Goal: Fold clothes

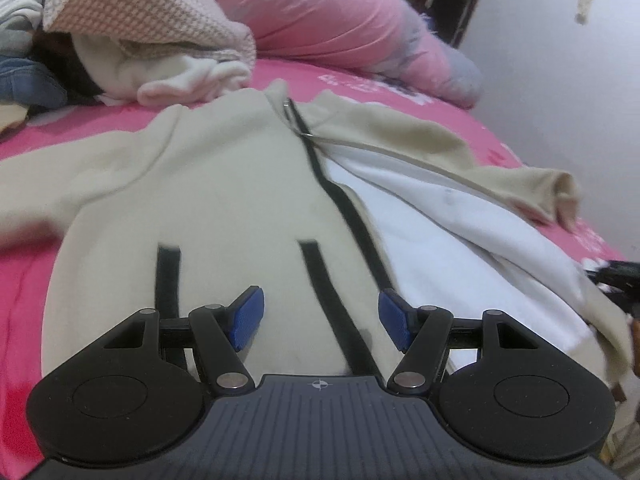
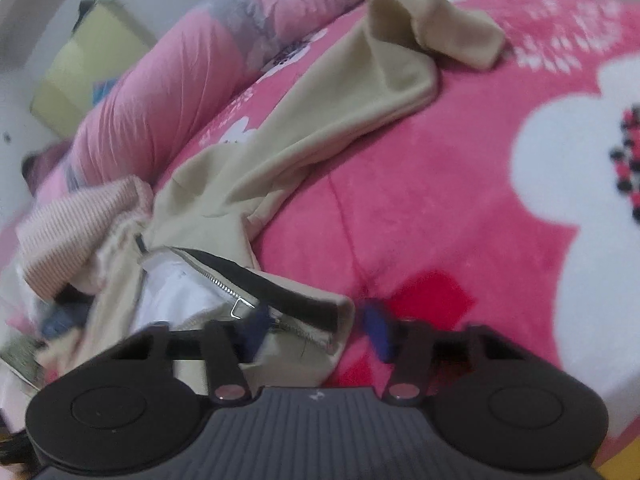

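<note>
Where it lies spread on the pink bed (image 1: 24, 320), the cream zip jacket (image 1: 208, 184) shows its white lining. My left gripper (image 1: 320, 318) hovers over it, jaws apart. My right gripper (image 2: 316, 330) straddles the blurred hem corner; jaws' grip unclear.

Ahead of the blue ribbed plastic fingers (image 1: 250, 318), the cream zip-up fleece jacket (image 1: 208, 184) looks soft and matt, with flat black woven trim, a smooth white lining (image 1: 420, 216) and small shiny metal zipper teeth (image 2: 220, 286). Under it, the bright pink plush blanket (image 2: 420, 208) is fuzzy and dull. Beyond the fingertips lie a pink-and-white waffle-knit garment (image 1: 152, 4), coarse-textured, and a pink cotton duvet (image 1: 320, 12), smooth and creased. The gripper bodies are matt black plastic with polished metal pivot pins.
</note>
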`<state>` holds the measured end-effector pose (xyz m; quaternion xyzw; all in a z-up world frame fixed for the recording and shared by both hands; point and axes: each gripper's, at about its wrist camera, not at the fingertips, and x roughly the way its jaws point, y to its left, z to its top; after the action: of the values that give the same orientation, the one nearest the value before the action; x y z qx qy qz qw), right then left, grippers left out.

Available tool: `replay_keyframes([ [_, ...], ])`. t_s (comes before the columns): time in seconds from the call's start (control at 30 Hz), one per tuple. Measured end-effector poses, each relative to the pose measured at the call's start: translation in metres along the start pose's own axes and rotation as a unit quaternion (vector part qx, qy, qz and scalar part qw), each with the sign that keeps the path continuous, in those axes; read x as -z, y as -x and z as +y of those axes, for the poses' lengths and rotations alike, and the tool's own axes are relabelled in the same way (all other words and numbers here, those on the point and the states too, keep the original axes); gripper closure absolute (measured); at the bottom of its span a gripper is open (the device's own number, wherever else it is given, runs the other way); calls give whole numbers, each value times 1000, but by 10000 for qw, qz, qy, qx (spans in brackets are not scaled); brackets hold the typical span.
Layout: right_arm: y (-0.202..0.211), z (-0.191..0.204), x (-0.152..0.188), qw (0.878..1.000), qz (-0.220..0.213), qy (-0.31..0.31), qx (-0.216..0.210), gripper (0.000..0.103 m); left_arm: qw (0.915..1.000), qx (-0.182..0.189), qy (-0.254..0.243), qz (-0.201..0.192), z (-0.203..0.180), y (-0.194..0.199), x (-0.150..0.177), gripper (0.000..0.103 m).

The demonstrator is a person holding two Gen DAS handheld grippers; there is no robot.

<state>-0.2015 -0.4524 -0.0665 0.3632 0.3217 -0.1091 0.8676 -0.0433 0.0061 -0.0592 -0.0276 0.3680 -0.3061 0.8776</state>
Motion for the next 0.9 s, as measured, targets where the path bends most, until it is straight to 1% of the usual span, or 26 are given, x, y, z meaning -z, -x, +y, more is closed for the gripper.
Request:
replay_keyframes([
  [0.03, 2, 2, 0, 10000, -20, 34, 14, 86, 10000, 17, -9, -45, -3, 5, 5, 39],
  [0.1, 13, 4, 0, 9998, -142, 6, -123, 93, 9999, 65, 6, -111, -5, 12, 15, 39],
  [0.2, 42, 24, 2, 9977, -467, 121, -474, 93, 9999, 124, 18, -115, -5, 20, 26, 39],
  [0.3, 74, 59, 8, 9915, -646, 330, -1079, 93, 9998, 188, 58, -100, -1, 26, 35, 39],
  [0.37, 94, 90, 19, 9839, -641, 659, -1531, 93, 9995, 235, 164, -90, 4, 30, 38, 39],
  [0.43, 108, 125, 37, 9721, -528, 1092, -2009, 94, 9993, 251, 266, -98, 10, 33, 41, 39],
  [0.5, 112, 155, 59, 9594, -286, 1540, -2345, 93, 9989, 251, 380, -99, 17, 36, 43, 39],
  [0.53, 110, 168, 73, 9531, -95, 1757, -2461, 93, 9987, 253, 442, -99, 20, 38, 45, 39],
  [0.6, 97, 189, 105, 9431, 387, 2104, -2544, 93, 9978, 301, 577, -105, 27, 39, 47, 40],
  [0.63, 87, 195, 119, 9409, 622, 2228, -2474, 93, 9974, 326, 631, -111, 30, 40, 48, 40],
  [0.7, 64, 199, 146, 9391, 1085, 2368, -2240, 93, 9968, 378, 692, -114, 33, 41, 50, 40],
  [0.73, 51, 197, 155, 9405, 1292, 2315, -2125, 93, 9967, 407, 689, -116, 33, 41, 50, 40],
  [0.83, 34, 188, 164, 9468, 1493, 1989, -2042, 93, 9964, 493, 682, -124, 35, 43, 51, 40],
  [0.9, 37, 185, 164, 9498, 1428, 1877, -2056, 93, 9960, 566, 674, -153, 35, 46, 51, 40],
])
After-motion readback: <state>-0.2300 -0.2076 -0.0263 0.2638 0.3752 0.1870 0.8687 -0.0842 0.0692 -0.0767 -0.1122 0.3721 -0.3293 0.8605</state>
